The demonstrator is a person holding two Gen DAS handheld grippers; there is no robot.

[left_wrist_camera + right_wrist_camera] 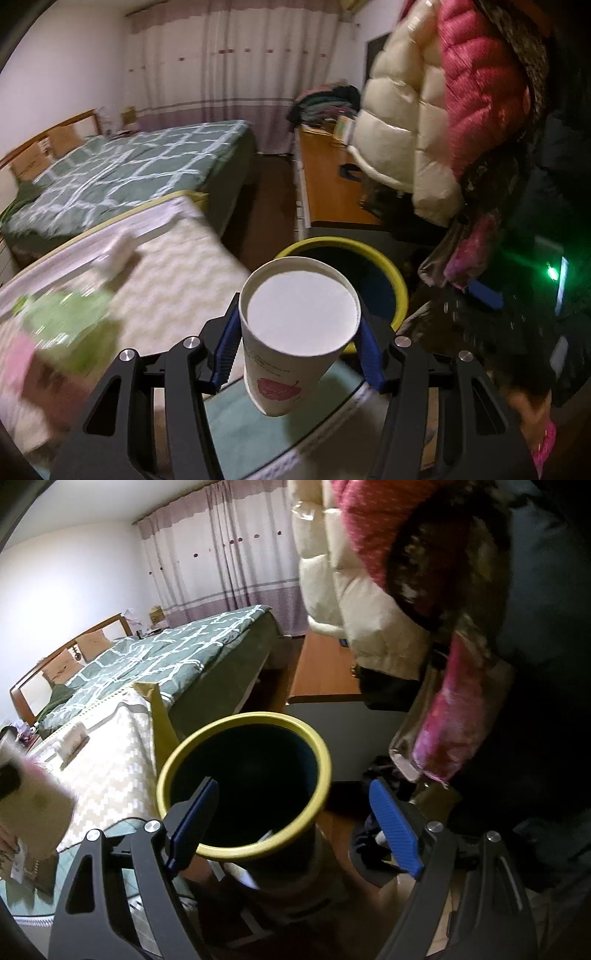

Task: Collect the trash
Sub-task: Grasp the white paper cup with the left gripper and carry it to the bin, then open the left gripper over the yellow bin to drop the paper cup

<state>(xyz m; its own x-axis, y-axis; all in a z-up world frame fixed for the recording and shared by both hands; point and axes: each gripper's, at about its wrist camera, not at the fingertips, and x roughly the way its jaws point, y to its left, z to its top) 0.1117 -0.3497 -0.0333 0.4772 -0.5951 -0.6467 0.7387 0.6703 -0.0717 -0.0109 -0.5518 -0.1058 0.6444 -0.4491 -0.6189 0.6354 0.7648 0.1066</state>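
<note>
While clamped between the two blue ribbed pads of the left tongs (297,345), one white paper cup (295,334) printed with a red leaf and a line of writing too small to read, tilted, held above the worktop edge. Just beyond its rim, one round bin with a yellow rim and dark inside (395,275). At left, a blurred cream zigzag-patterned cloth over the worktop (177,258), with green and pink smears that cannot be told apart. Farther off, one bed under a green quilt with white lattice lines (122,170).

Seen from the right wrist, right tongs (291,819) spread wide, gripping nothing, poised over the same yellow-rimmed bin (325,775). Above, glossy cream and pink quilted puffer jackets (369,602) hanging.
</note>
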